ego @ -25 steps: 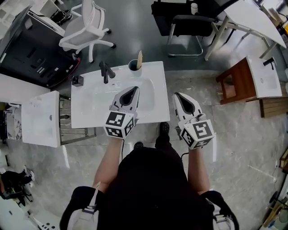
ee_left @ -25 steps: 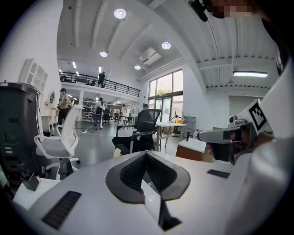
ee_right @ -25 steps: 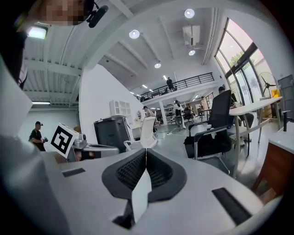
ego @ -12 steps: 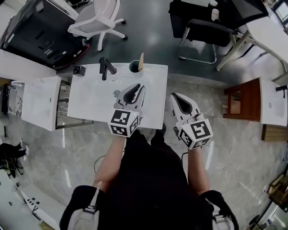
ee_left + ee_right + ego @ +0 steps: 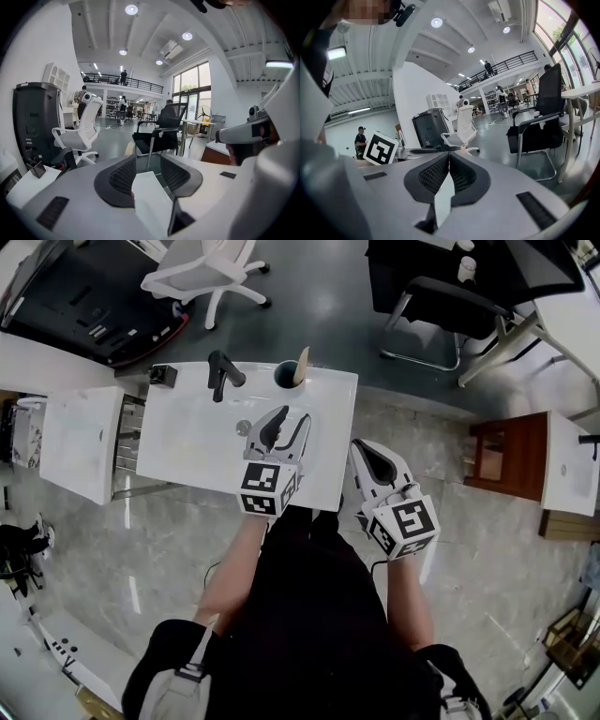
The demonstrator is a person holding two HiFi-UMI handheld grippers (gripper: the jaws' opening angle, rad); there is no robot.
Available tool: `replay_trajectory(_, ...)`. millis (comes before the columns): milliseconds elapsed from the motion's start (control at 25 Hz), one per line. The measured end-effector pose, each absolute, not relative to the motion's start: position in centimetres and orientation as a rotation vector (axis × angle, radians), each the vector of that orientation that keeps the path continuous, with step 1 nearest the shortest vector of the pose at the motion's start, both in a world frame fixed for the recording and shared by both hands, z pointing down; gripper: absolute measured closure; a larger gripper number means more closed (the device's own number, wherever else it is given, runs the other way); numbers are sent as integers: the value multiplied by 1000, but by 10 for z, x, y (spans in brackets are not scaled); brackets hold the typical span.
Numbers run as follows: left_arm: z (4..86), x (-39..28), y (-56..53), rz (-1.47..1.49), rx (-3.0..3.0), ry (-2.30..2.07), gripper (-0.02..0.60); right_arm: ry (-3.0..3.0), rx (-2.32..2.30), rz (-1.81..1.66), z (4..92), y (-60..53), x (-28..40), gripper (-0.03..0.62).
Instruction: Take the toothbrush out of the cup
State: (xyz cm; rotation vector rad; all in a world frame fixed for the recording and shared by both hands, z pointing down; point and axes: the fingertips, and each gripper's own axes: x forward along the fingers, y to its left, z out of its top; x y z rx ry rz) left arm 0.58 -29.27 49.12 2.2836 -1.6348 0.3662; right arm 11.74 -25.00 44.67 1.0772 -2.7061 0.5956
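A dark cup (image 5: 282,375) stands at the back edge of the white sink counter (image 5: 187,442). A pale toothbrush (image 5: 301,366) leans out of it to the right. My left gripper (image 5: 292,418) hovers over the counter short of the cup, its jaws opening with nothing between them. In the left gripper view the left gripper (image 5: 147,164) shows a clear gap between its pads, and the cup is hidden behind them. My right gripper (image 5: 360,448) hangs just off the counter's right edge. In its own view the right gripper (image 5: 449,158) has its pads together and empty.
A black faucet (image 5: 223,374) and a small black item (image 5: 162,375) sit at the counter's back left, with a drain (image 5: 243,427) in the basin. A white office chair (image 5: 211,268) and a black chair (image 5: 441,301) stand beyond. At the right is a wooden stand (image 5: 497,451).
The left jaws have gone from shut to spread apart. Both grippers have moved forward and lower, the left one closer to the cup.
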Motion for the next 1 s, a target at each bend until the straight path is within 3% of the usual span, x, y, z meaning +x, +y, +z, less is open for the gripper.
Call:
replay_trajectory(480,519,-5,-367,495,2305,-1685,365,-2581,1230,566,440,-277,115,562)
replay_trajectory(1000,560,-6,-404,588,2292,-1594,380,-2457,1382,631,452,-289,116,562)
